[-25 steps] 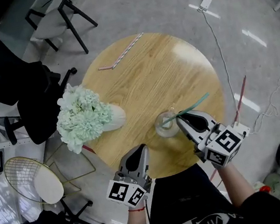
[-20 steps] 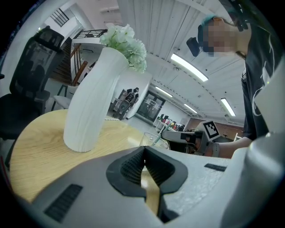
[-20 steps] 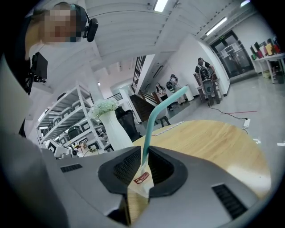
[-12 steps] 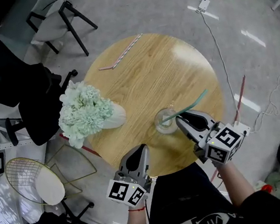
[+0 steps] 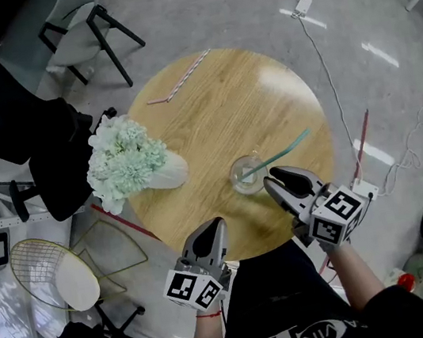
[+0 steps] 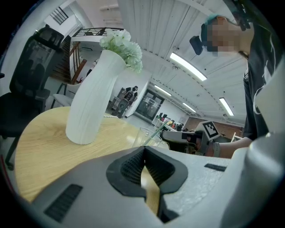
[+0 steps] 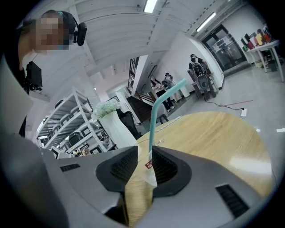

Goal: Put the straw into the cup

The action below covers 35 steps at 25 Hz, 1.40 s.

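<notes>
A clear cup [image 5: 245, 175] stands near the front edge of the round wooden table [image 5: 224, 98]. A teal straw [image 5: 281, 154] rests in it, leaning out to the right. My right gripper [image 5: 273, 187] sits just behind the cup, open, with nothing held. In the right gripper view the straw [image 7: 156, 116] rises just beyond the parted jaws of my right gripper [image 7: 142, 164], with the cup [image 7: 149, 171] low between them. My left gripper [image 5: 209, 229] hovers at the table's front edge, shut and empty. From it I see the cup [image 6: 149, 136] and straw [image 6: 156, 131] ahead.
A white vase of pale green flowers [image 5: 127, 166] stands at the table's left edge. Two striped straws [image 5: 181, 85] lie at the far side. Chairs [image 5: 83, 25] and a wire basket [image 5: 44, 272] stand to the left. Cables [image 5: 320, 50] run over the floor at right.
My right gripper has drawn back a little from the straw, which stays leaning in the cup. The left gripper has hardly moved.
</notes>
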{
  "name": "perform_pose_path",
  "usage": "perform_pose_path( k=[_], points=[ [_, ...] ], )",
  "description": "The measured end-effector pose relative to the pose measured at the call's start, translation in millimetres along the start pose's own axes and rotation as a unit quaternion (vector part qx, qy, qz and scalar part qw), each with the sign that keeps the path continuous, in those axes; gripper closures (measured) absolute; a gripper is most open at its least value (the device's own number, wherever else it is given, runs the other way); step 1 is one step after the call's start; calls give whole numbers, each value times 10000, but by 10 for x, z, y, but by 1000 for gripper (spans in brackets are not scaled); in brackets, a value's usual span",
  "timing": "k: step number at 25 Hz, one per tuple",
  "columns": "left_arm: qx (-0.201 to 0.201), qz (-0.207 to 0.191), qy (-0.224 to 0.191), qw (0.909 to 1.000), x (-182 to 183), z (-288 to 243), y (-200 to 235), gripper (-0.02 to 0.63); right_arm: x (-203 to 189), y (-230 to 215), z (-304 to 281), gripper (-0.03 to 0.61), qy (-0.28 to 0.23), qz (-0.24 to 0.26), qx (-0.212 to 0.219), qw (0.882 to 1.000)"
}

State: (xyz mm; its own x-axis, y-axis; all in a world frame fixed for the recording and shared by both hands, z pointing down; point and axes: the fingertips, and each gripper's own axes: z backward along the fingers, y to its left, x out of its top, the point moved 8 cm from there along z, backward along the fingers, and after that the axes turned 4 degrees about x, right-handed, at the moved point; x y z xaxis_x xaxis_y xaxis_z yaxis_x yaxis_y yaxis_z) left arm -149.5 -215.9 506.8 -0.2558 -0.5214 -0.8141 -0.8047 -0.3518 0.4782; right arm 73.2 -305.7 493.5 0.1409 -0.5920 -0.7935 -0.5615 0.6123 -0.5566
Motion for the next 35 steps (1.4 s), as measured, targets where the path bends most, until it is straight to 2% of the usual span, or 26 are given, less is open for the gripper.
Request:
perform_pose_path(
  k=[12, 17, 35],
  points=[
    [-317, -124, -108, 9994, 46, -11, -237, 606, -23, 299, 257, 508, 72, 266, 165, 9995],
    [-495, -248, -189, 9983, 135, -23, -371, 607, 24, 459, 372, 554, 9, 329, 201, 9993],
    [-852, -587, -549, 9931, 346, 63, -659, 607, 151, 846, 685, 566, -188, 763, 275, 9965]
  ],
)
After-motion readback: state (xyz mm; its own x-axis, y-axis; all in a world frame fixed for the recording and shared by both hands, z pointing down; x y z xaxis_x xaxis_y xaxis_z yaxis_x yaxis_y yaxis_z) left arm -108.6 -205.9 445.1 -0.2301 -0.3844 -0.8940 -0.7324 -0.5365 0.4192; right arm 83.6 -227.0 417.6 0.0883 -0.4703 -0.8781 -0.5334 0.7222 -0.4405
